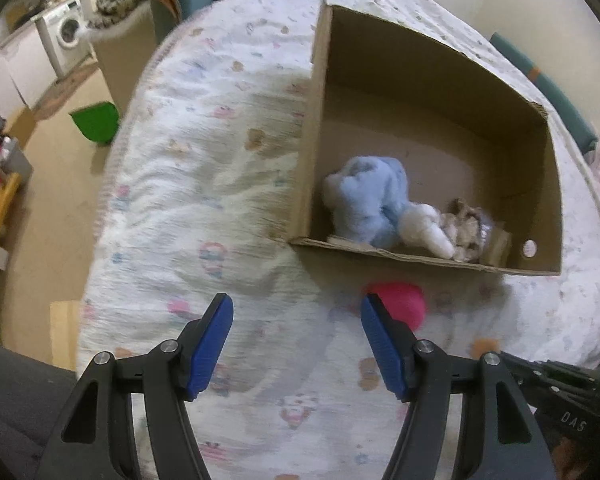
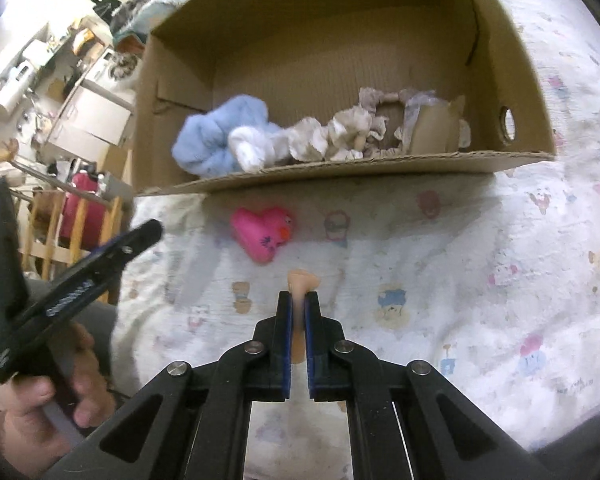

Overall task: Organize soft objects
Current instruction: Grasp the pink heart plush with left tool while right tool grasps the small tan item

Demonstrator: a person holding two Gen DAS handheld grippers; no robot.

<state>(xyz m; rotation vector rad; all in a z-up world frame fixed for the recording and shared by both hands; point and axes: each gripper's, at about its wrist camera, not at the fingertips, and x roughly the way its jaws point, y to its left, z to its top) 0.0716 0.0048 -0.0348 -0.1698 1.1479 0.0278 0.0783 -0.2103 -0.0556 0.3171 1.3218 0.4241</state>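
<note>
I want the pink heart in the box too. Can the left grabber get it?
Probably yes. The left gripper is open, and the pink heart lies bare on the quilt just beyond its right finger, outside the cardboard box.

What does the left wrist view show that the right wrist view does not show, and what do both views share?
Only the left wrist view shows the open left tool from behind, a green plastic bin on the floor and a white washing machine.

Only the right wrist view shows the right tool shut on a small peach-coloured soft piece, and the face on the pink heart-shaped plush.

Both show the brown cardboard box on the printed white bedspread, holding a light blue fluffy toy.
</note>
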